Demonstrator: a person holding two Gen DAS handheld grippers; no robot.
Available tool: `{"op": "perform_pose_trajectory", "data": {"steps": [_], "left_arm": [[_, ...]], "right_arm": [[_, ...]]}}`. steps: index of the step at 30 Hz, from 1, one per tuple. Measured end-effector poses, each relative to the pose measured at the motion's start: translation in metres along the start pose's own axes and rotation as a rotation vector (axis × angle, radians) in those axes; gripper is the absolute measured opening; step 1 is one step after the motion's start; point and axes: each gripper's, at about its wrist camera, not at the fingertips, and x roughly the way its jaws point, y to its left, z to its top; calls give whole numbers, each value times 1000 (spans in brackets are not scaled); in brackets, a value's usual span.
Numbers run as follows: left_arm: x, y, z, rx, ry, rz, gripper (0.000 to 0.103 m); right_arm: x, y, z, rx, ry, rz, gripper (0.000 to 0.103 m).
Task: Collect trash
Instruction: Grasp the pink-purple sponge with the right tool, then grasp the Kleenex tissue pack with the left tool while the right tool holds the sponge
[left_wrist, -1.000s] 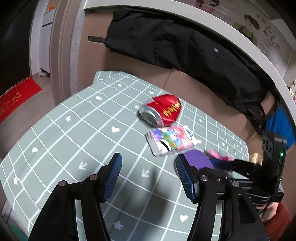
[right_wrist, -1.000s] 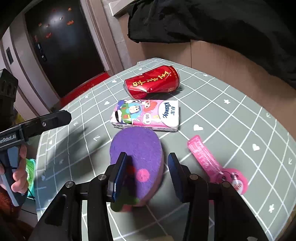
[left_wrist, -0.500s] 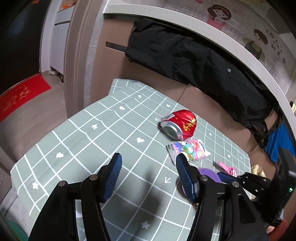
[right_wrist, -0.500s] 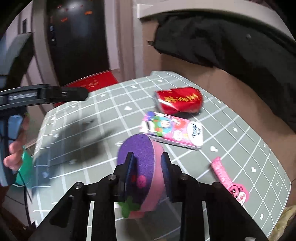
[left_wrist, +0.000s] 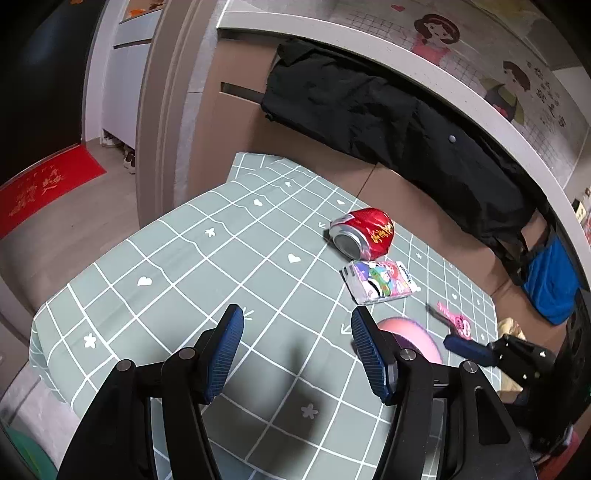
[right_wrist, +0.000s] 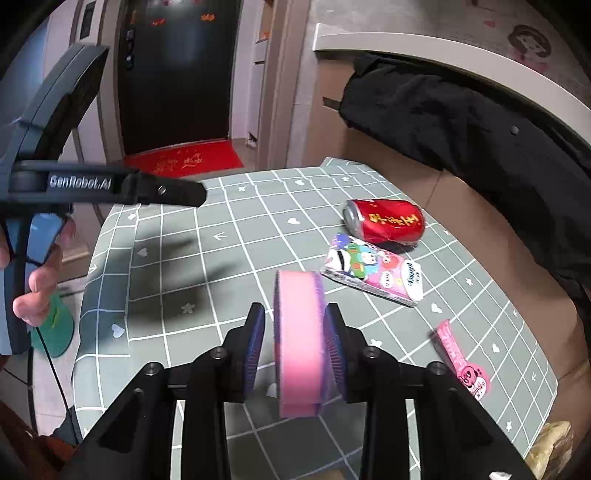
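Right wrist view: the right tongs (right_wrist: 295, 336) carry one thick pink sponge (right_wrist: 299, 343) with a purple scouring face, on edge between the pads above the tabletop (right_wrist: 240, 266); the jaws are opening, a slim gap showing at the left pad. The left tongs (left_wrist: 297, 349) gape wide, empty. Beyond lie one flat glossy tissue pack (right_wrist: 373, 273), one dented red can (right_wrist: 386, 221) on its side, and one pink wrapper (right_wrist: 461, 362) on the checked green cloth.
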Motion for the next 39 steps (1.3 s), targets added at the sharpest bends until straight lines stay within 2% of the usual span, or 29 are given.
{"op": "perform_pose_trajectory", "data": {"steps": [9, 11, 13, 18, 21, 26, 28, 30, 32, 36, 38, 39], "left_arm": [[11, -11, 7, 14, -1, -6, 61], [18, -15, 8, 14, 10, -20, 61], [31, -24, 11, 17, 32, -48, 61], [75, -55, 17, 20, 103, -120, 61], [105, -72, 20, 5, 136, -104, 61], [145, -87, 33, -7, 111, -37, 61], [155, -82, 40, -44, 104, -46, 61], [165, -81, 41, -54, 146, -82, 60], [169, -85, 34, -26, 199, -105, 59], [158, -116, 9, 182, 279, -160, 59], [148, -129, -2, 269, 294, -187, 59], [141, -135, -5, 306, 274, -183, 59]], "right_arm": [[35, -19, -1, 102, 97, 100, 36], [34, -26, -4, 148, 89, 171, 29], [25, -35, -7, 180, 58, 199, 28], [-25, -85, -23, 269, -37, 98, 28], [-54, -122, -42, 354, -65, 39, 28], [-85, -168, -78, 470, -94, -34, 28], [-91, -179, -93, 504, -93, -37, 28], [-93, -185, -103, 520, -87, -39, 28], [-97, -189, -112, 522, -87, -51, 29], [-99, -196, -121, 523, -90, -50, 29], [-99, -198, -124, 524, -95, -49, 29], [-99, -200, -126, 526, -97, -50, 29]]}}
